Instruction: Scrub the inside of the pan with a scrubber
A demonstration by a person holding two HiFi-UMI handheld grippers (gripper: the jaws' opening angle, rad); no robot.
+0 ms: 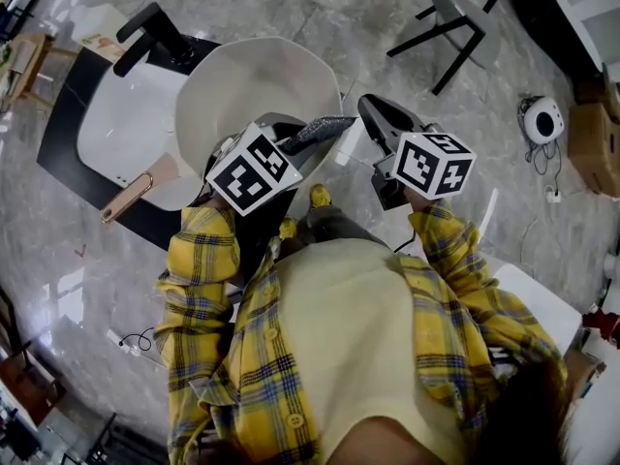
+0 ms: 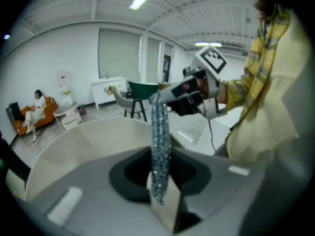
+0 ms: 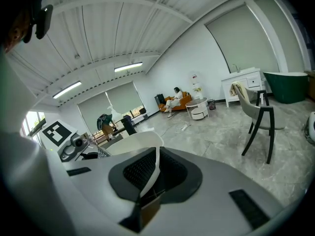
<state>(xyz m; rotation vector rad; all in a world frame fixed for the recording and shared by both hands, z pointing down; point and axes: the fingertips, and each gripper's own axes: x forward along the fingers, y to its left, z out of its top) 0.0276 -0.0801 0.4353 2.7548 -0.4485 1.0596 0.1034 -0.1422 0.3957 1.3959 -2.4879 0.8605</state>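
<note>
Yellow plaid shirt [image 1: 218, 289] fills the lower half of the head view, both sleeves reaching up toward the centre. At centre left the left gripper [image 2: 160, 203] has its jaws closed narrow on a silvery scrubber [image 1: 316, 132], which sticks out to the right over the pan's near rim. At centre right the right gripper [image 3: 141, 194] is clamped on the thin right edge of the pan [image 1: 254, 80]. That cream pan sits in the upper middle, tilted with its inside facing up, its handle [image 1: 131, 197] pointing to the lower left. Behind it, at upper left, is a white sink [image 1: 121, 124] with a black faucet [image 1: 150, 35]. A chair [image 1: 455, 8] stands on the floor at the top right.
</note>
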